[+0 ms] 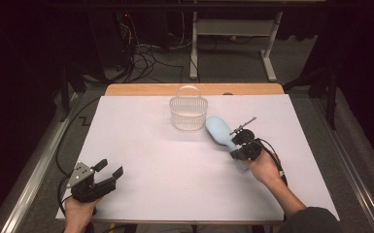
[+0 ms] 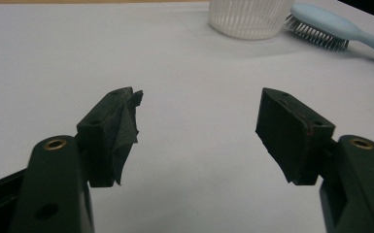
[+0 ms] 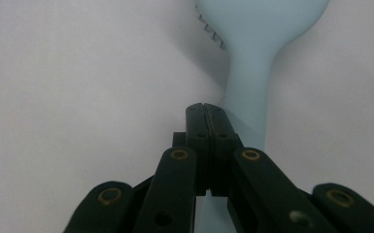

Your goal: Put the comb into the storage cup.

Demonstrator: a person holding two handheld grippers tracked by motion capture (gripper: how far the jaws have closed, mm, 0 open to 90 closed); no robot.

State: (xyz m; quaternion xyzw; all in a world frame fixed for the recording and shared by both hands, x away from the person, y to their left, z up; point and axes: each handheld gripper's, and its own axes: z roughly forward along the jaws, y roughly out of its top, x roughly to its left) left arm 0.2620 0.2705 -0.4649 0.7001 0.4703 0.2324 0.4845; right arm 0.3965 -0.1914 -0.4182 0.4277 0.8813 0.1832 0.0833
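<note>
While my right gripper [image 3: 206,109], jaws closed empty, rests beside the brush [image 1: 219,130], the basket [image 1: 188,114] waits; left gripper [image 1: 110,168] gapes idle.

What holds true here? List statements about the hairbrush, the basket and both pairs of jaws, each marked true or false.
1. The left gripper has its jaws open with nothing between them. True.
2. The hairbrush lies inside the basket. False: it lies on the table beside the basket.
3. The right gripper has its jaws shut, pad against pad. True.
4. The hairbrush is red. False: it is light blue.
</note>
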